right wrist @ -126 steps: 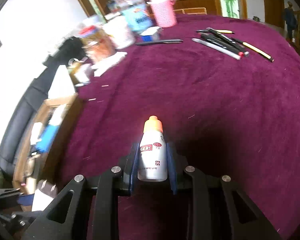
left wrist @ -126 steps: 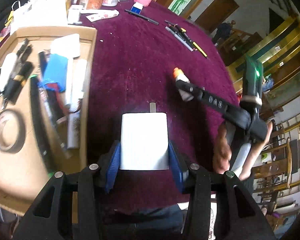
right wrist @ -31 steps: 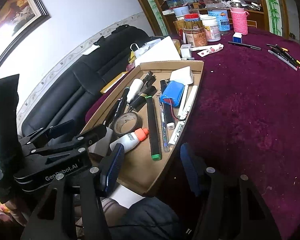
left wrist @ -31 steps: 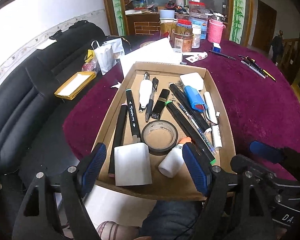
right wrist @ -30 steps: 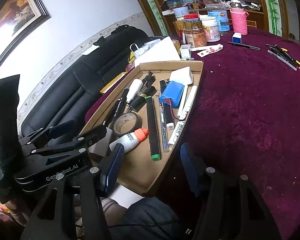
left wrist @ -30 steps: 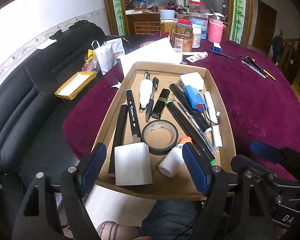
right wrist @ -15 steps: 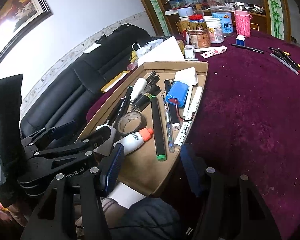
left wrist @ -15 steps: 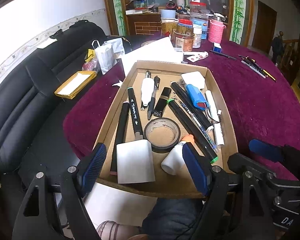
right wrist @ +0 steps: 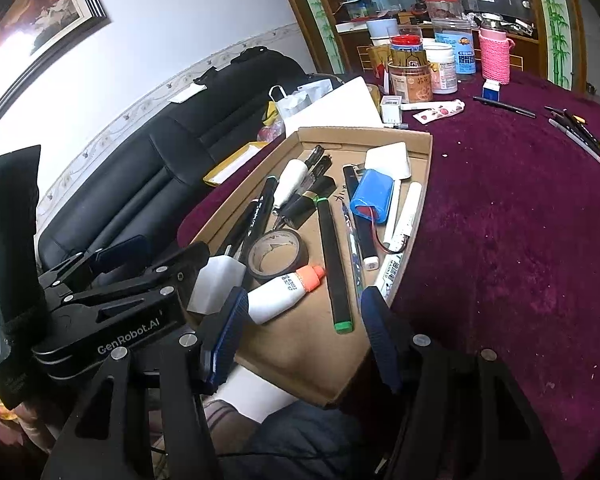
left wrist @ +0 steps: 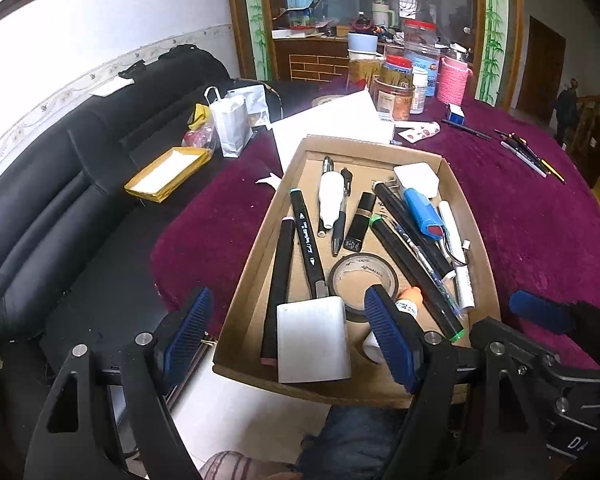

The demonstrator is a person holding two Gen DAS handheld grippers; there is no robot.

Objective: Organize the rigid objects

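Note:
A cardboard tray point(left wrist: 486, 248) point(right wrist: 420, 148) on the purple table holds markers, pens, a blue battery pack point(left wrist: 422, 212) point(right wrist: 372, 194), a tape roll point(left wrist: 362, 276) point(right wrist: 278, 254), a white charger block point(left wrist: 312, 344) point(right wrist: 216, 284) and a small white bottle with an orange cap point(left wrist: 408, 300) point(right wrist: 284, 290). My left gripper point(left wrist: 288, 334) is open and empty, just in front of the tray's near edge. My right gripper point(right wrist: 302, 338) is open and empty over the tray's near right corner. Each gripper shows in the other's view.
Loose pens point(left wrist: 528, 156) point(right wrist: 580, 132) lie on the far right of the purple cloth. Jars, a pink holder point(right wrist: 494, 58) and white paper point(left wrist: 336, 124) stand behind the tray. A black sofa point(left wrist: 60, 184) with bags lies left.
Since 4.2 s ago both grippers have let go: the charger block and the bottle now lie in the tray. In the last second both grippers drew back and up slightly.

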